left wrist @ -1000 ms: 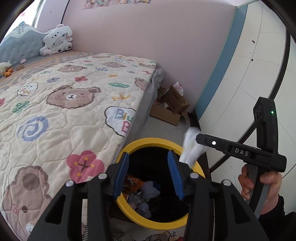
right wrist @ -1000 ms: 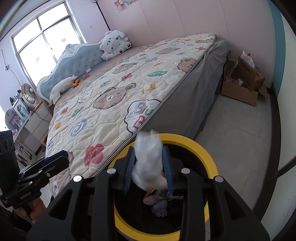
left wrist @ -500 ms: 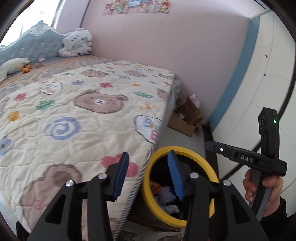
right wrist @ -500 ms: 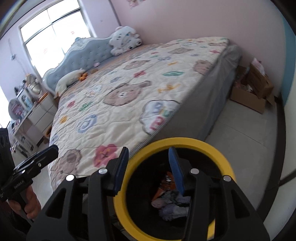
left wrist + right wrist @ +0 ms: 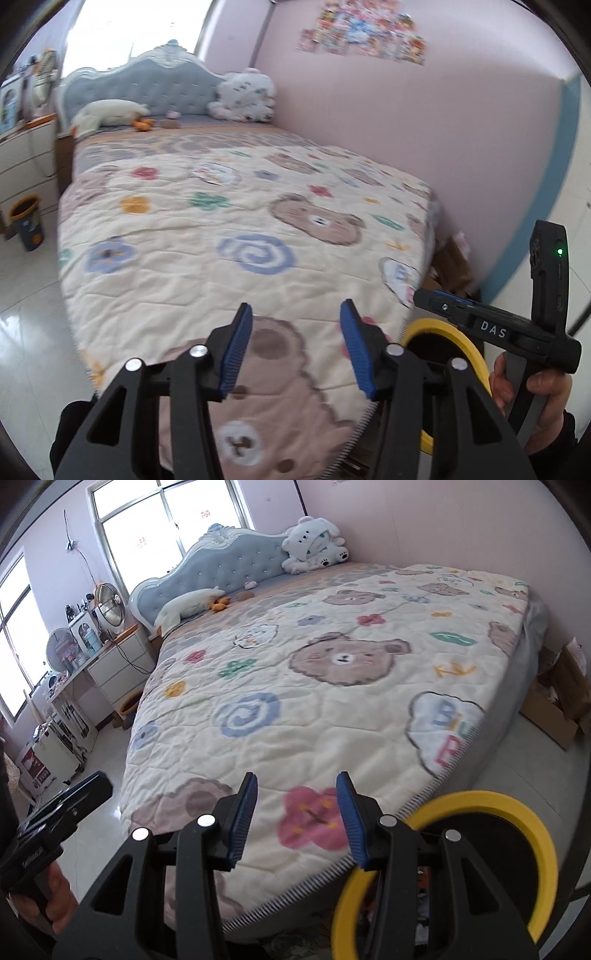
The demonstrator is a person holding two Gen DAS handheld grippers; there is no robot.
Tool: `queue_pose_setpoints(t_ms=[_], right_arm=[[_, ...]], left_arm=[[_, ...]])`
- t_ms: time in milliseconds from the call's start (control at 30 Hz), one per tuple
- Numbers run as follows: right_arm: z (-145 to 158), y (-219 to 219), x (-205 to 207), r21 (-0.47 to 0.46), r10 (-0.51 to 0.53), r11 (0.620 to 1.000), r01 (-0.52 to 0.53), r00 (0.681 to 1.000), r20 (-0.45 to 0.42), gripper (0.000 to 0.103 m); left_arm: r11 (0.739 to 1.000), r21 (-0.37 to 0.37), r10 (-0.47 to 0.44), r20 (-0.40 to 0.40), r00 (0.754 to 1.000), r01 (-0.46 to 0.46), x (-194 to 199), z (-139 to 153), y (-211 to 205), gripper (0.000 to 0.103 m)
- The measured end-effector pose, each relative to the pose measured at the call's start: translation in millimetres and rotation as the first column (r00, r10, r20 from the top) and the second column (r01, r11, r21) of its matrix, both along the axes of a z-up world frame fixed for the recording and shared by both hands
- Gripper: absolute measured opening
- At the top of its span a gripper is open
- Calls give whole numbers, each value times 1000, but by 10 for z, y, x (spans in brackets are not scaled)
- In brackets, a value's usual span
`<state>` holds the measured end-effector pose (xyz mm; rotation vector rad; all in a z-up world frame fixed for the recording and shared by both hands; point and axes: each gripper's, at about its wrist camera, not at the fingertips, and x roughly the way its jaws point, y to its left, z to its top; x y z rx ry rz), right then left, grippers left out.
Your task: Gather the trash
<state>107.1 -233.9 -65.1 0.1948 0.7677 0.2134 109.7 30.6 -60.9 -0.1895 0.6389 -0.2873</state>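
Yellow-rimmed trash bin (image 5: 480,805) stands on the floor against the bed's foot corner, with crumpled scraps visible inside — seen at lower right of the right wrist view. Left gripper (image 5: 295,343) is over the bear-print quilt (image 5: 240,236), jaws opening, nothing between them. Right gripper (image 5: 297,816) — jaws apart, empty — is above the quilt edge just beside the bin.

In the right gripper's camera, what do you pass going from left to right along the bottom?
Left gripper → right gripper, with nothing between its fingers → yellow-rimmed trash bin.
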Motion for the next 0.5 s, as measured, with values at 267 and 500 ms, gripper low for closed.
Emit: queue_pose_setpoints(t_ms=[267,500], right_arm=[[211,305,18,-26,-61,998,64,992,107,78],[453,357,-179,-73,-139,984,161,960,245,95]], left_arm=[[994,24,100,133,986,-104,-206,204,333,76],[991,-22,131,227,965,-129,-404,399,462,91]])
